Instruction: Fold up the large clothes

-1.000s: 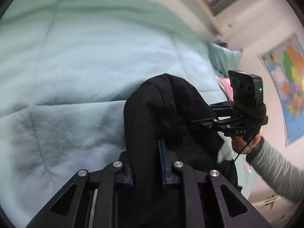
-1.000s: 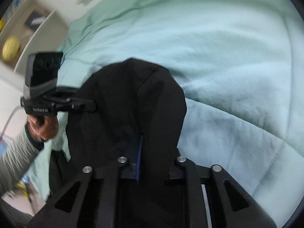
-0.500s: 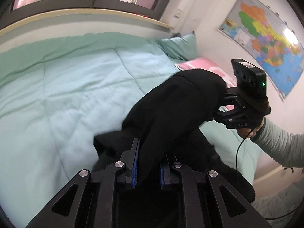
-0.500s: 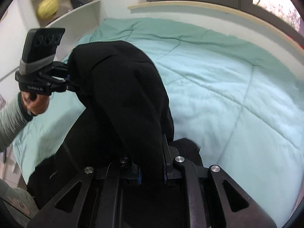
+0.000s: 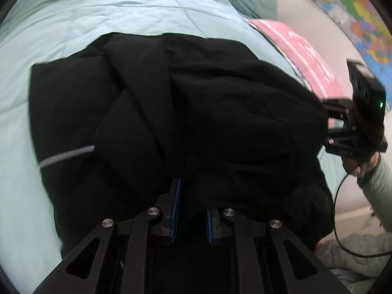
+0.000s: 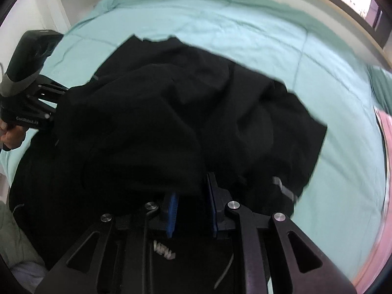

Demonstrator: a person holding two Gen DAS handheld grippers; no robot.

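the black garment [image 5: 208, 112] filled the centre of both frames, spread over the mint-green duvet [image 5: 73, 17]. the left gripper [image 5: 191, 210], at the bottom centre, was clenched on a fold of it. the right gripper [image 6: 192, 210] likewise pinched the cloth between its blue pads [image 6: 172, 214]. a pink pillow [image 5: 301, 49] lay at the upper right of the left view.

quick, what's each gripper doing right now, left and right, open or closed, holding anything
Left gripper: closed on the black garment, which drapes over the teal bedspread.
Right gripper: closed on the same black garment.
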